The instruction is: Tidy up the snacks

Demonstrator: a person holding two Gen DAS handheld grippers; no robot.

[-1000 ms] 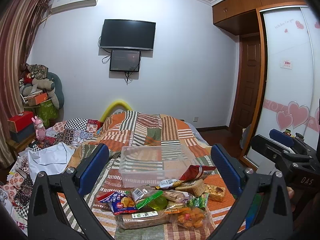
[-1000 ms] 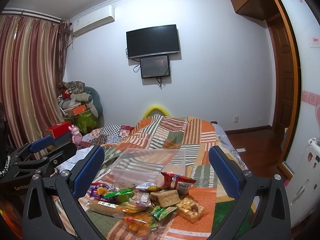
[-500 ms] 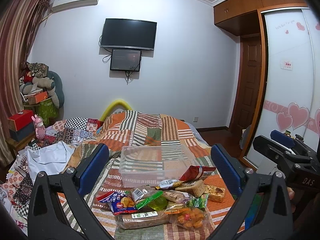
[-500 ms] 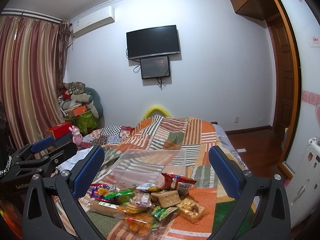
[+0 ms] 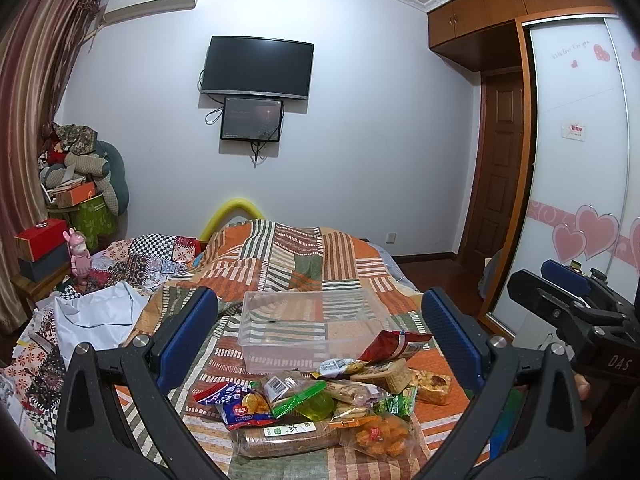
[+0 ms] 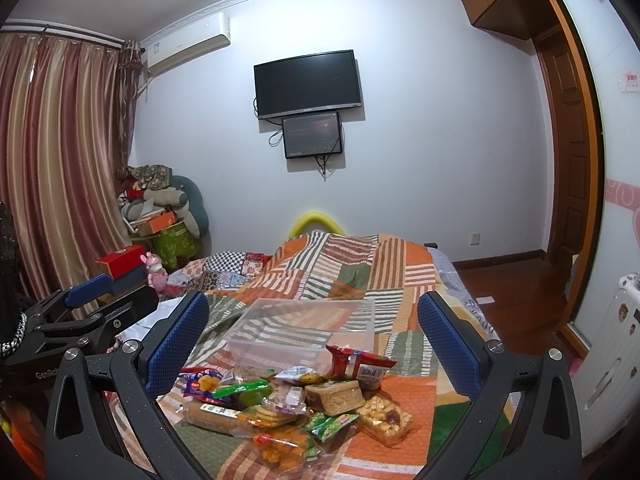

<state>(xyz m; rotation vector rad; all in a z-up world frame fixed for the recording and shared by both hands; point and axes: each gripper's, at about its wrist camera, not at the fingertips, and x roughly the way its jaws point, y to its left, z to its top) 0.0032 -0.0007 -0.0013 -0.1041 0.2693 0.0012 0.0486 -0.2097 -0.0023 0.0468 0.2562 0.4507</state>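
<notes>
Both claws spread wide, empty, left gripper (image 5: 320, 336) and right gripper (image 6: 312, 336) above snack pile (image 5: 320, 404) heaped before clear bin (image 5: 316, 326) on quilt (image 5: 288, 256), presumably pre-pick.

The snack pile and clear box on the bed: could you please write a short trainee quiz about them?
1. True or false: the clear box already holds snacks.
2. Which lies nearer the box: A) the red bag or B) the bread loaf?
3. Fill in: both the left gripper and the right gripper are ____.

Key: 1 false, it looks empty; 2 A; 3 open, holding nothing.
</notes>
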